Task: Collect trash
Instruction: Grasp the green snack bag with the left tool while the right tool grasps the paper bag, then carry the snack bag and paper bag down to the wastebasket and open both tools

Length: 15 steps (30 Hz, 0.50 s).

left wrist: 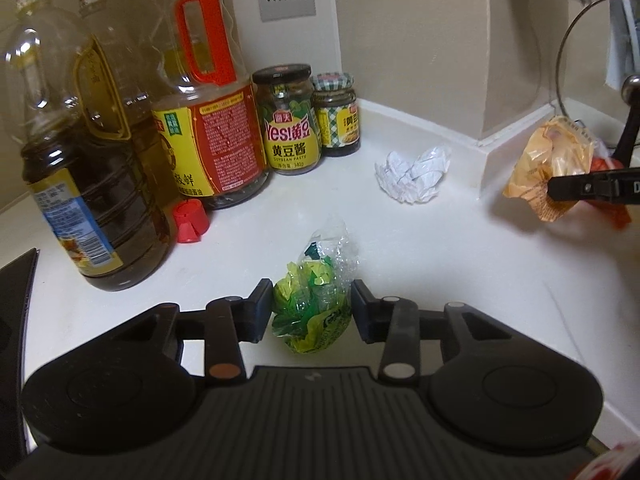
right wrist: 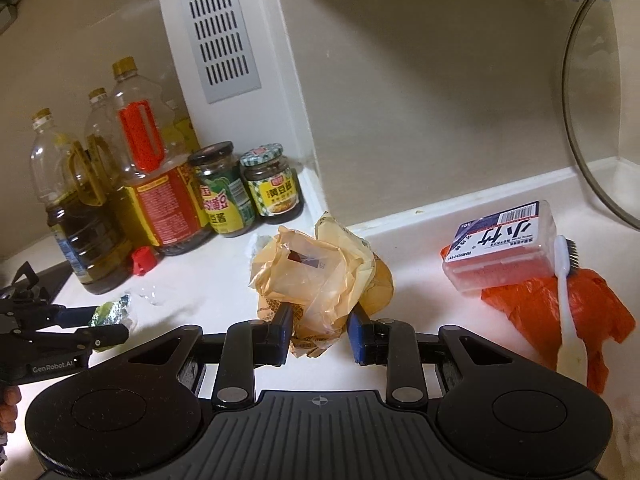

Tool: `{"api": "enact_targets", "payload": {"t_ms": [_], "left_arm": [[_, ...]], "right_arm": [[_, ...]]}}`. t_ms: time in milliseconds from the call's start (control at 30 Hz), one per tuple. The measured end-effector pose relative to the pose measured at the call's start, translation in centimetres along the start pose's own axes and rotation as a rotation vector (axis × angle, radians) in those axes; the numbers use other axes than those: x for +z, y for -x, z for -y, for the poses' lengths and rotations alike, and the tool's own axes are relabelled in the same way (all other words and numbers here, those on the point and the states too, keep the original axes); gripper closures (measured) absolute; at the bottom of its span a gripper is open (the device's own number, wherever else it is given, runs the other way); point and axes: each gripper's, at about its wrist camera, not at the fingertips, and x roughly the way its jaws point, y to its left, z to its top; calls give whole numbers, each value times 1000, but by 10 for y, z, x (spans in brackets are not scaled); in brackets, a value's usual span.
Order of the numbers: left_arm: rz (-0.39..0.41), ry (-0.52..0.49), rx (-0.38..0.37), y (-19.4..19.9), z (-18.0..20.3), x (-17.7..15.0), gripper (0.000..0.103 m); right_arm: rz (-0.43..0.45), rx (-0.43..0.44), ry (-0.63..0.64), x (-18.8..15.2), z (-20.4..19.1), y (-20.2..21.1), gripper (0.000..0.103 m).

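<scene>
White table (left wrist: 460, 248) in a kitchen corner: left tool (left wrist: 312, 308) clamps the green wrapper (left wrist: 312, 304); right tool (right wrist: 318, 330) clamps the tan bag (right wrist: 316, 280). Both grips should stay firm while lifting, leaving crumpled paper (left wrist: 412, 176), upper middle, for next.

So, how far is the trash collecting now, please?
Nothing looks binned yet. In hand: the left gripper pinches the green wrapper, and the right gripper holds the yellow wrapper. Left: the crumpled white paper on the counter, maybe also the orange bag.
</scene>
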Motion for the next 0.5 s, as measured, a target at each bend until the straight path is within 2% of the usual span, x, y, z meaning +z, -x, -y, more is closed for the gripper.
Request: {"api": "enact_targets", "payload": {"t_ms": [267, 500], "left_arm": [[30, 32, -41, 52, -7, -10, 65], [67, 55, -96, 117, -10, -37, 64]], "right_arm": [[19, 1, 10, -17, -26, 41, 73], [26, 15, 23, -45, -65, 98, 73]]}}
